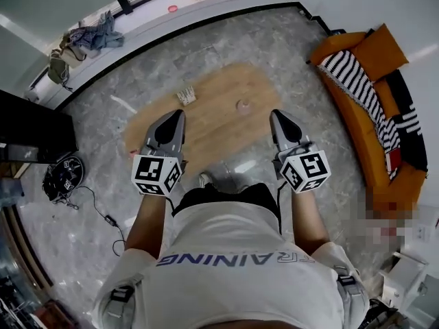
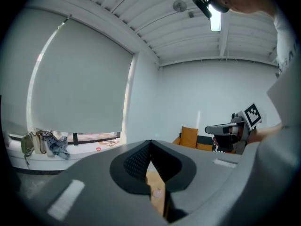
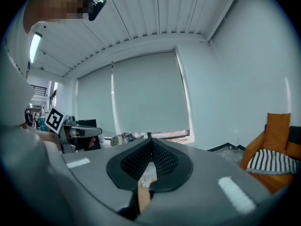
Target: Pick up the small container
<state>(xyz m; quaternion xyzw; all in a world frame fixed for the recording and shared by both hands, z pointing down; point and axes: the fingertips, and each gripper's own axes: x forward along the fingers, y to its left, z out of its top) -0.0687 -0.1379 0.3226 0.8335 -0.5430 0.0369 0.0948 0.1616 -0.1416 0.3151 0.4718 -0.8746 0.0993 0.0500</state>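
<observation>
both jaws pressed together and empty, left gripper (image 1: 180, 114), right gripper (image 1: 276, 114), small container (image 1: 243, 106) upright on wooden table (image 1: 209, 125)

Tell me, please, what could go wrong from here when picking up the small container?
1. The right claw and left claw are both shut; lowered like that, either would likely shove or tip the small container rather than grip it.
2. The container looks tiny on the low wooden table, well below the claws, so the reach down could miss.
3. A pale object shares the table and might be bumped.
</observation>
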